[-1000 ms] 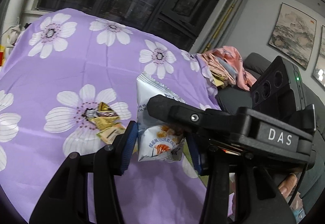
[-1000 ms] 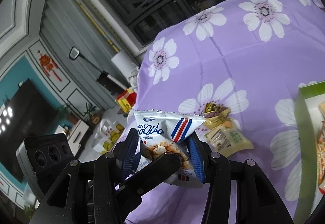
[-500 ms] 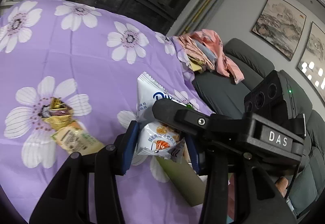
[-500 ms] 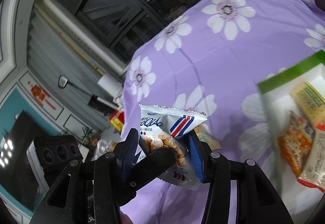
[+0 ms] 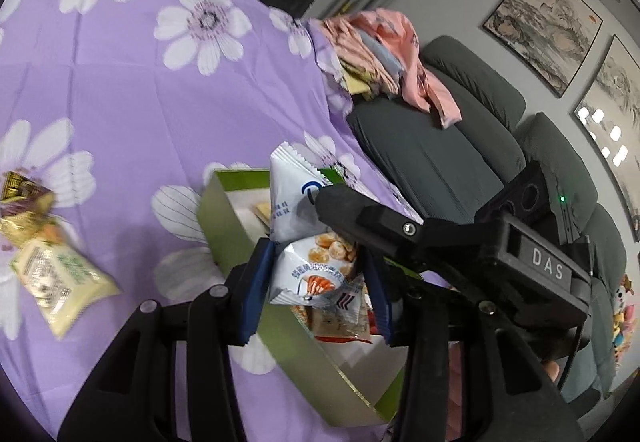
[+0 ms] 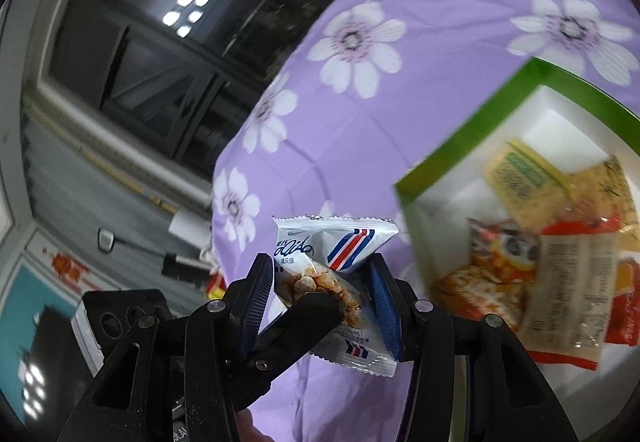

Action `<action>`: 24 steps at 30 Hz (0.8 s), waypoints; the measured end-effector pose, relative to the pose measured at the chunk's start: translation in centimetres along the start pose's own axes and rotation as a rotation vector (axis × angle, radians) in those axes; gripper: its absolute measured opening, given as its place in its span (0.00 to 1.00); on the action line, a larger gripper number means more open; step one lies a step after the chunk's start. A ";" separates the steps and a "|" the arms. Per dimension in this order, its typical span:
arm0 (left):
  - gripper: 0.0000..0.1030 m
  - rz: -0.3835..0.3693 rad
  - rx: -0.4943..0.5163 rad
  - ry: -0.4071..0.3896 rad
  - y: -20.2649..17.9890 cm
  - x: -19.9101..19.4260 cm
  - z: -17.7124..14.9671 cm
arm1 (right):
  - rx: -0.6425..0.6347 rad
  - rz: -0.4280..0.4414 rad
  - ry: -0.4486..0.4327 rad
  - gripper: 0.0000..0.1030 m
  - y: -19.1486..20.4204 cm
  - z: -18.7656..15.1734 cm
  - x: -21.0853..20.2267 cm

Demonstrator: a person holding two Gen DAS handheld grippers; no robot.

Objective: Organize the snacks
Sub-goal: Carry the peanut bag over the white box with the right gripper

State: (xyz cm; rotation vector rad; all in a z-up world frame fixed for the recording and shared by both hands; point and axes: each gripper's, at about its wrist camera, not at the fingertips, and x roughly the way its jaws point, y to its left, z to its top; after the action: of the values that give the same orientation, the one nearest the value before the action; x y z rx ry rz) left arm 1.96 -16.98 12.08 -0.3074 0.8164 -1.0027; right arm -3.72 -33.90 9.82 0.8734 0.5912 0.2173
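Both grippers pinch one white snack bag from opposite sides. My left gripper is shut on it, and my right gripper is shut on the same bag, which shows red and blue stripes. The bag hangs in the air over the near edge of a green box with a white inside. In the right wrist view the box lies to the right and holds several snack packets.
A pale green packet and gold-wrapped snacks lie on the purple flowered cloth at the left. A grey sofa with pink clothes stands beyond the table's right edge.
Both grippers carried the bag to the right, from above the loose packets to over the green box. The box's inside now fills more of the right wrist view.
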 end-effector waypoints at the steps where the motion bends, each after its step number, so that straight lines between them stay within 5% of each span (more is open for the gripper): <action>1: 0.43 -0.003 0.001 0.013 -0.2 0.5 0.0 | 0.021 -0.006 -0.006 0.50 -0.5 0.1 -0.2; 24: 0.42 0.033 -0.027 0.233 -0.7 9.6 0.1 | 0.335 -0.164 -0.095 0.50 -9.0 1.2 -1.8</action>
State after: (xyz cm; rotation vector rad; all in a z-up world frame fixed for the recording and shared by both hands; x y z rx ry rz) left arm 4.27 -25.39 8.06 -0.2011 1.0430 -1.0088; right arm -5.03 -41.16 4.19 1.1451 0.6169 -0.0750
